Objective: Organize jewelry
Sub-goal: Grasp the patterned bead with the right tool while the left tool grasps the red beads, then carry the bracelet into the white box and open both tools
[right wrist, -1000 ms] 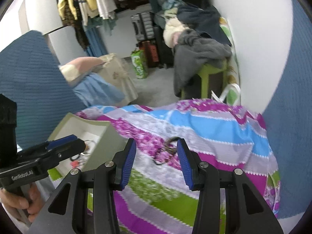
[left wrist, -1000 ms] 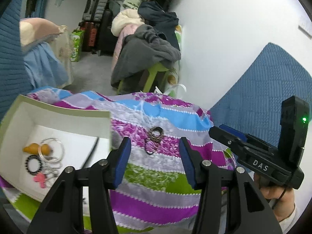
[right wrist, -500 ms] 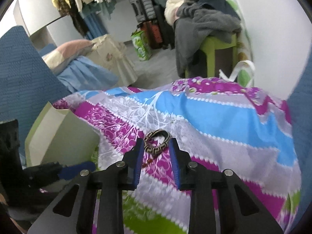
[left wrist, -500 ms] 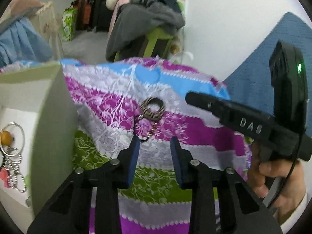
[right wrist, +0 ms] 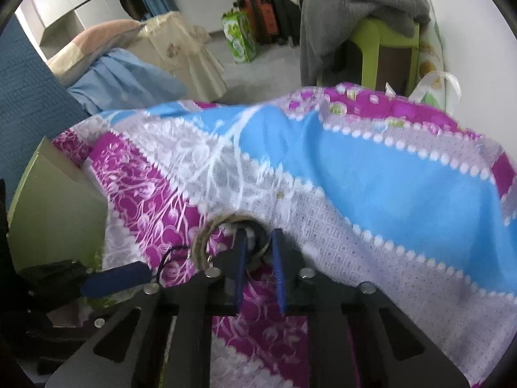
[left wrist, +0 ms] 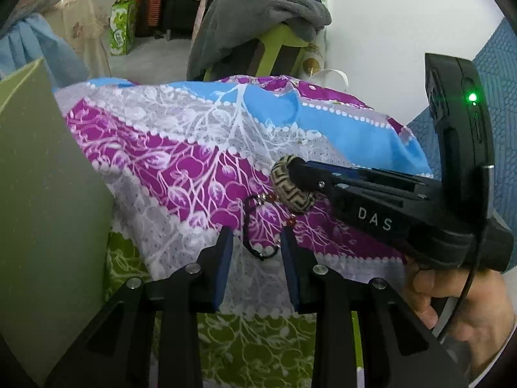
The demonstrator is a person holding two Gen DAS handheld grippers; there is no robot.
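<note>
A woven black-and-tan bangle (left wrist: 290,190) lies on the patterned cloth (left wrist: 181,148). A black cord bracelet with red beads (left wrist: 261,226) lies just in front of it. My left gripper (left wrist: 255,245) is open, its fingers on either side of the cord bracelet's near loop. My right gripper (right wrist: 258,239) has narrowed its jaws around the near rim of the bangle (right wrist: 206,239); in the left wrist view its fingertips (left wrist: 300,174) reach into the ring. Whether it pinches the rim is unclear.
A pale green box wall (left wrist: 38,194) stands at the left, also seen in the right wrist view (right wrist: 48,213). Beyond the cloth are a green stool with grey clothes (left wrist: 268,26), a green bag (left wrist: 122,29) and a white wall.
Both grippers have moved forward and down to the jewelry. The right jaws have narrowed around the bangle's rim. The left fingers now straddle the cord bracelet.
</note>
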